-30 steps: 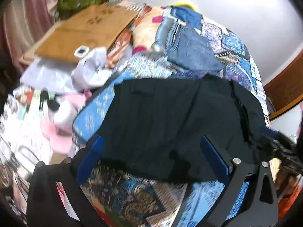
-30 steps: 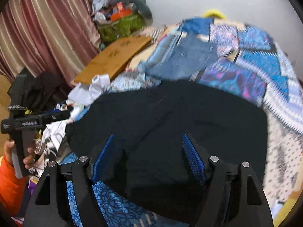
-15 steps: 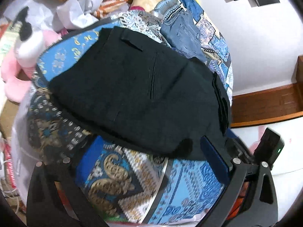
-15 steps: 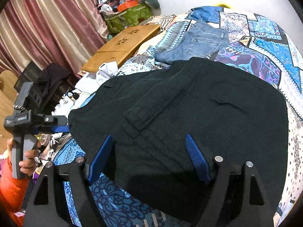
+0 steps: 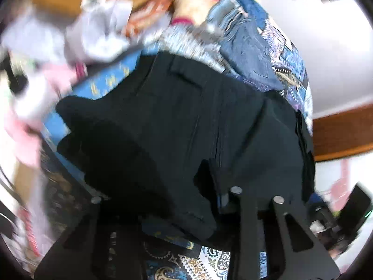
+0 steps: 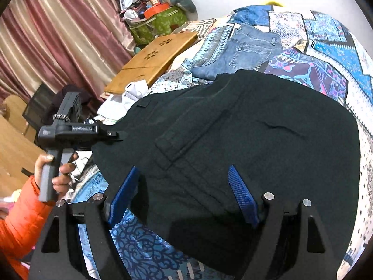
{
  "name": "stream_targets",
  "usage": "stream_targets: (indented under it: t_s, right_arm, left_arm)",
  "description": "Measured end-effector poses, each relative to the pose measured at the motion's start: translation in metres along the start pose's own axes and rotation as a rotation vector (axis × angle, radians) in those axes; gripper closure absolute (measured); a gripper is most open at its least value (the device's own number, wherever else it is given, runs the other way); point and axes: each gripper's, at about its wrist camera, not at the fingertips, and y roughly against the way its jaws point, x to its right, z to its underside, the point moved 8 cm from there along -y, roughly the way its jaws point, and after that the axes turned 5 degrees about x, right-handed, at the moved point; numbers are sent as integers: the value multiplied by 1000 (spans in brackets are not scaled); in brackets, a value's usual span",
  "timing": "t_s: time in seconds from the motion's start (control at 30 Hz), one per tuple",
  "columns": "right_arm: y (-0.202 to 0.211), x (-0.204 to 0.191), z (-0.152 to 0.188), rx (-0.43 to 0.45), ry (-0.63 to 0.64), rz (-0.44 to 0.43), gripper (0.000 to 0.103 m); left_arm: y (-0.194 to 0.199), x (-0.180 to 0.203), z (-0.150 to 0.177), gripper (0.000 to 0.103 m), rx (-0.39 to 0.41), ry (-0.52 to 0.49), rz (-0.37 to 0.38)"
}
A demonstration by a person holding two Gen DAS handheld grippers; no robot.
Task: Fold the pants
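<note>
Black pants [image 6: 256,128] lie spread flat on a patterned bedspread [image 6: 326,53]. The left wrist view is blurred; there the pants [image 5: 186,116] bunch up over my left gripper [image 5: 167,186], whose jaws are closing with a fold of the cloth pinched between them. From the right wrist view, the left gripper [image 6: 116,135] bites the pants' left edge, held by a hand in an orange sleeve [image 6: 21,210]. My right gripper [image 6: 183,193] stands open over the pants' near edge, blue pads [image 6: 242,196] apart and holding nothing.
Blue jeans [image 6: 244,49] lie on the bed beyond the pants. A wooden board [image 6: 151,58] and crumpled white cloth [image 6: 130,93] sit at the bed's left side. A green bag [image 6: 158,21] and striped curtains [image 6: 58,35] stand further back.
The left gripper has dropped onto the pants' edge and its wide-open jaws have narrowed around bunched black cloth. The right gripper has barely shifted and stays open.
</note>
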Motion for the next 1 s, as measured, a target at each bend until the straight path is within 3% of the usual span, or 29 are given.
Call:
stream_targets:
  t_s: [0.07,0.2,0.37,0.6,0.77,0.93,1.0]
  right_arm:
    - [12,9,-6,24,-46,1,27]
    - [46,39,-9,101,-81,72,27]
    - [88,94,10,143,-144,205,26]
    - [105,146,54,98,-288,252,26]
    - [106,143,59,91,-251,257,24]
    - [105,140,57,85,-237,245,24]
    - [106,140,59,93,-243,238,24]
  left_arm:
    - [18,19,-6,77,63,-132,-79]
    - [57,61,-22,80,194,-318,-138]
    - [95,119,-46,82,342,-443,-141]
    - [108,224,-56,83,472,-593,-72]
    - [92,298,-37,86,431,-698,61]
    - [51,344,-5,88,277,-709,215]
    - [29,355,15,88,210,-724,237]
